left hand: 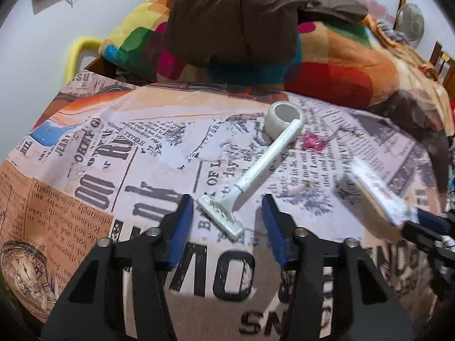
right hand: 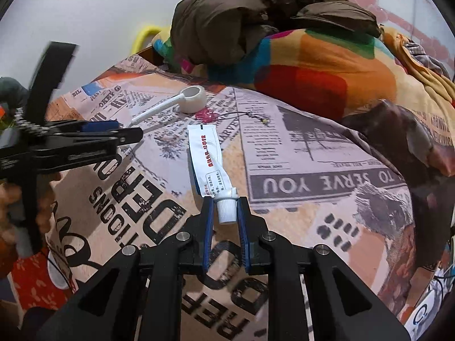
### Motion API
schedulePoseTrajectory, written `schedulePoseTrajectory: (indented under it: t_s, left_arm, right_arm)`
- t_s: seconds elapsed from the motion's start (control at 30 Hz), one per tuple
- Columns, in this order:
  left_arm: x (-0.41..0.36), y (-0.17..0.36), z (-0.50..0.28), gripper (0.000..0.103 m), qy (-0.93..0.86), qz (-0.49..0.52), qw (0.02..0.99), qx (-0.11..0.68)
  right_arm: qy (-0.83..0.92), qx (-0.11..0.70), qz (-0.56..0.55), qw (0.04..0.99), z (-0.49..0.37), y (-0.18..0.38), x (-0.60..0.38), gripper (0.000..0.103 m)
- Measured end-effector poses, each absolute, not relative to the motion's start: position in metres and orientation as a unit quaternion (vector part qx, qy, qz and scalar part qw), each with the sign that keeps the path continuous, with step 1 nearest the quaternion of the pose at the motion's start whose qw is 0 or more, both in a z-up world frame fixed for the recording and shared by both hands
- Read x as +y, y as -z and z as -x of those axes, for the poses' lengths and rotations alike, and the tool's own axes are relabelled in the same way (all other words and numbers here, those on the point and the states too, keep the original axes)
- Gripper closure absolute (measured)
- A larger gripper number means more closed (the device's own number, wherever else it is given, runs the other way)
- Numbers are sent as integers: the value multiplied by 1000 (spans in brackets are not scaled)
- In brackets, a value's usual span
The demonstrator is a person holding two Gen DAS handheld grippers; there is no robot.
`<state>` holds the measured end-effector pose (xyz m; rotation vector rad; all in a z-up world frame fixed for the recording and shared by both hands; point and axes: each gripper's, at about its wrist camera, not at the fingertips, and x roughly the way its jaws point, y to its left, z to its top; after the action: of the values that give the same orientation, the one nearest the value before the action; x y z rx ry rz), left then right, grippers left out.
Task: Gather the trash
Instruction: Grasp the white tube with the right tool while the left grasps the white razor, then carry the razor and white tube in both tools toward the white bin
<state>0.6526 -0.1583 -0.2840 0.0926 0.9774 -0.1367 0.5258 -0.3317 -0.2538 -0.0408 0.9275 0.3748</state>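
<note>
Right wrist view: we clench our right gripper (right hand: 225, 211) on the cap of the white tube (right hand: 209, 160), which stretches away over the newsprint sheet (right hand: 298, 153). Our left gripper (left hand: 227, 207) is released, jaws straddling the razor (left hand: 250, 176) head, tape roll (left hand: 280, 118) beyond.

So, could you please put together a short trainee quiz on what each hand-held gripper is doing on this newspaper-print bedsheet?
1. True or false: the right hand-held gripper is shut on the white tube at its cap end.
2. Which item lies between the open pads of the left hand-held gripper? A) tape roll B) disposable razor C) pink scrap
3. Fill in: the razor's handle tip rests against the ____.

Key: 1 true; 2 B; 3 tape roll
</note>
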Motion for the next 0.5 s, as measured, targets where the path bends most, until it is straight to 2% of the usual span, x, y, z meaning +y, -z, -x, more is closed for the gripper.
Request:
schedulePoseTrajectory:
  t_s: [0.03,0.1,0.17,0.5]
  left_arm:
    - [-160,285,-654,59,60,-55,881,465]
    - [-163,283,-656,67,54,-67,885,457]
    - [-162,281,-658,90,59,-64,884,459]
    - [-141,255,-634,92,60,-43,891,448]
  right_arm:
    - [-179,444,20,878,-525,253,-332,88]
    - [-180,444,16,878,-524,252,-337,88]
    - [-180,445,12,878,-523,252,-339,88]
    - [-176,436,3,883,-510,233,-339,88]
